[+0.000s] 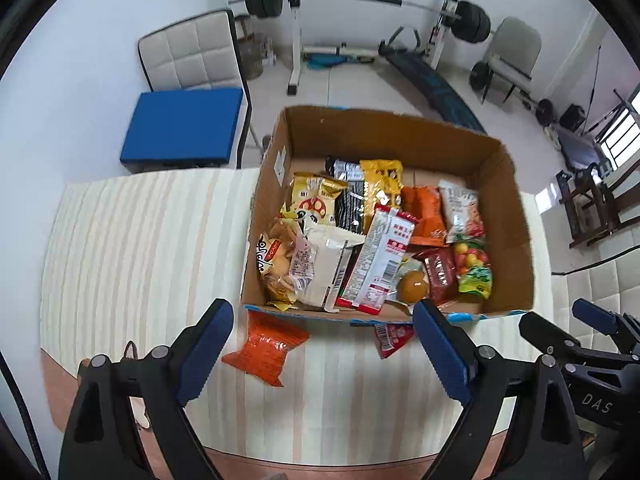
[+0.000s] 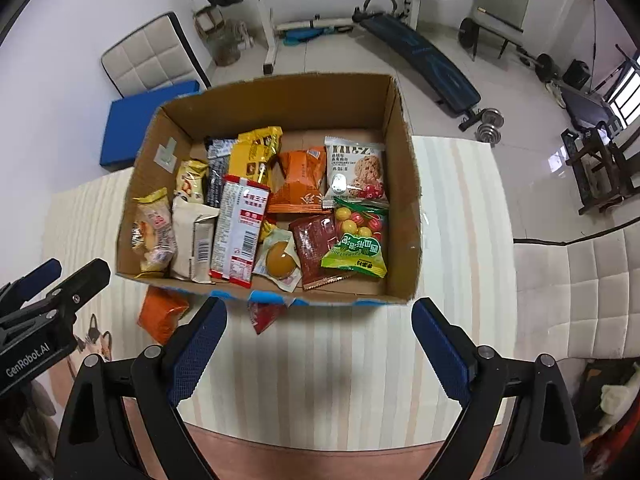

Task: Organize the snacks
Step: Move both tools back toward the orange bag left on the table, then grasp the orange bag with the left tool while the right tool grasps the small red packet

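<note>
A cardboard box (image 1: 508, 264) (image 2: 404, 200) stands on the striped tablecloth and holds several snack packets. An orange packet (image 1: 266, 346) (image 2: 162, 314) lies on the cloth just outside the box's near wall. A small red packet (image 1: 390, 338) (image 2: 262, 316) lies beside it, partly under the box edge. My left gripper (image 1: 324, 346) is open and empty, held above the cloth in front of the box, with the orange packet near its left finger. My right gripper (image 2: 320, 344) is open and empty in front of the box. Each gripper shows at the edge of the other's view.
The striped tablecloth (image 1: 132, 248) covers the table. A white padded chair with a blue cushion (image 1: 182, 128) stands behind the table on the left. A barbell rack (image 1: 296, 24) and a bench (image 2: 424, 56) stand on the floor beyond. A white padded seat (image 2: 576, 292) is at the right.
</note>
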### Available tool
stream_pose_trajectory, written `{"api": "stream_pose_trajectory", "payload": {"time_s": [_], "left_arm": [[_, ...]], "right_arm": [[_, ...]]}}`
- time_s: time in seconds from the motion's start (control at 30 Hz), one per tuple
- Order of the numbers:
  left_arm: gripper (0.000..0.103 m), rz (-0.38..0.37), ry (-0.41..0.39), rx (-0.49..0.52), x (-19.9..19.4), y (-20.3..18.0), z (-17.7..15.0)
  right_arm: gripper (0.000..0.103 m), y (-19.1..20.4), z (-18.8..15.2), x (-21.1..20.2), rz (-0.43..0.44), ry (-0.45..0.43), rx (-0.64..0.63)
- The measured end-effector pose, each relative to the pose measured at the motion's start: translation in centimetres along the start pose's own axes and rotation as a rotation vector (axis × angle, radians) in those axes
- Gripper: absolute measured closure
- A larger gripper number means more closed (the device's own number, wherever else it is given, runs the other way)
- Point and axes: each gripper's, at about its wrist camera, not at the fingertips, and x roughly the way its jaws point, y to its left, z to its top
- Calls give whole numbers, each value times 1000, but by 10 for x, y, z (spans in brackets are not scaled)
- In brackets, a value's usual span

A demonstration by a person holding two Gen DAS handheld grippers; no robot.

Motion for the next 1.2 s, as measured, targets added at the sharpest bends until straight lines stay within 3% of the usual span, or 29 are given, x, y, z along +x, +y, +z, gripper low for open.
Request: {"api": "stream_pose_trajectory", "payload": {"time_s": [0.23, 0.43, 0.5, 0.63, 0.9, 1.2], "left_arm": [[11, 6, -114, -13, -39, -1, -10], [11, -1, -154, -25, -48, 4, -17], [6, -11, -137, -38, -42, 9, -19], [5, -19, -92, -72, -20, 28, -34], [5, 20, 37, -166, 60, 83, -69], [5, -11, 172, -62, 142, 93, -73]], "right_arm": [[7, -6, -17, -34, 29, -58, 27], [7, -8, -26, -46, 41, -84, 50], [7, -7, -30, -41, 50, -78, 59], [7, 1, -40, -15, 101, -23, 74], [7, 30, -55, 81, 171, 95, 98], [10, 37, -54, 164, 163, 117, 211]]}}
